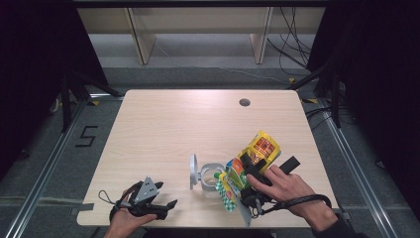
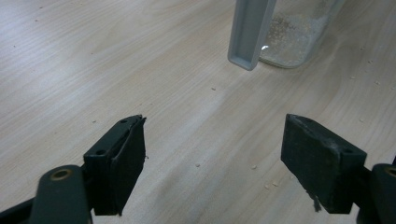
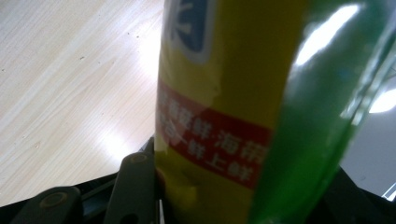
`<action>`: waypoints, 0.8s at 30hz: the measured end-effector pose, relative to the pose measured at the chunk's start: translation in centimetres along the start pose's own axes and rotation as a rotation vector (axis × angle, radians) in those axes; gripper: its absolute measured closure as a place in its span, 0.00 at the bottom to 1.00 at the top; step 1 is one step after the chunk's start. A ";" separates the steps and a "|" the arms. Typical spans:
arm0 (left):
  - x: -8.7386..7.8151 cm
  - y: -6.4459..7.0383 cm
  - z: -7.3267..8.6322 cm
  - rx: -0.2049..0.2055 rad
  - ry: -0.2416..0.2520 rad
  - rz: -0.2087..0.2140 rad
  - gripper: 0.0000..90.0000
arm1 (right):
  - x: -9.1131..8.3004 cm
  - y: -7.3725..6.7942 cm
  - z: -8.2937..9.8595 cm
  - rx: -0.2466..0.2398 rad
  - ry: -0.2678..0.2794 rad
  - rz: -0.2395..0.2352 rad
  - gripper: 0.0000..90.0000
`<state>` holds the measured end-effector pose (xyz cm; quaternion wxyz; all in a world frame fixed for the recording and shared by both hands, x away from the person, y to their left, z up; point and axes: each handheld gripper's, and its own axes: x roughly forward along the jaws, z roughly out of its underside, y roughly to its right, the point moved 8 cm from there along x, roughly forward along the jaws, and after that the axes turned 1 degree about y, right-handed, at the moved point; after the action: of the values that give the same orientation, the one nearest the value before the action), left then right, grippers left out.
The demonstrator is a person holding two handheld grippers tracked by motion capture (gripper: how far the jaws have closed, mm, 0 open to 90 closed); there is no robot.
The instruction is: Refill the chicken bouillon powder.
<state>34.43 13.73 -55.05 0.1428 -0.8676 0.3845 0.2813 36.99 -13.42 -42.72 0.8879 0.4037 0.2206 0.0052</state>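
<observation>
High view: left gripper [image 1: 166, 208] rests at the near-left desk [image 1: 163, 129] edge, jaws wide apart, holding nothing. Right of it stands a clear jar [image 1: 210, 178]. Right gripper [image 1: 252, 171] clamps a tilted yellow-green snack bag [image 1: 252, 158] over the jar.

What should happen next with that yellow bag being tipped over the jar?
Probably tip it a little further. The right gripper clamps the yellow bag, tilted mouth-down over the open clear jar, which holds only a thin layer of granules. The left gripper rests open nearby.
</observation>
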 end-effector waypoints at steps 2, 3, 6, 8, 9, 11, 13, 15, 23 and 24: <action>0.1 0.2 0.0 -0.032 0.003 0.000 0.23 | -0.1 0.2 0.2 -0.010 -0.005 0.007 0.64; 0.1 0.2 0.0 -0.036 0.004 0.005 0.23 | -0.1 0.2 0.2 -0.008 -0.007 0.008 0.64; 0.1 0.2 0.0 -0.036 0.002 0.002 0.23 | 0.0 0.0 0.1 -0.015 -0.003 -0.007 0.64; 0.1 0.2 0.0 -0.037 0.004 0.005 0.23 | 0.0 0.0 0.1 -0.011 0.002 -0.009 0.64; 0.1 0.2 0.0 -0.037 0.004 0.004 0.23 | 0.0 0.0 0.1 -0.010 0.002 -0.008 0.64; 0.1 0.2 0.0 -0.037 0.005 0.003 0.23 | 0.0 0.0 0.1 -0.011 0.001 -0.005 0.64; 0.1 0.2 0.0 -0.037 0.004 0.004 0.23 | 0.0 0.0 0.1 -0.016 0.002 -0.007 0.64; 0.1 0.2 0.0 -0.036 0.005 0.002 0.23 | 0.1 0.0 0.1 -0.011 0.004 -0.008 0.64; 0.2 0.2 0.0 -0.039 0.013 -0.005 0.23 | 0.0 0.1 0.2 -0.016 0.001 0.000 0.64; 0.2 0.1 0.0 -0.039 0.013 -0.006 0.23 | 0.0 0.1 0.2 -0.017 0.001 0.000 0.64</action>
<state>34.41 13.54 -55.17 0.1243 -0.8732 0.3773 0.2824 37.06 -13.48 -42.57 0.8912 0.3959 0.2211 0.0075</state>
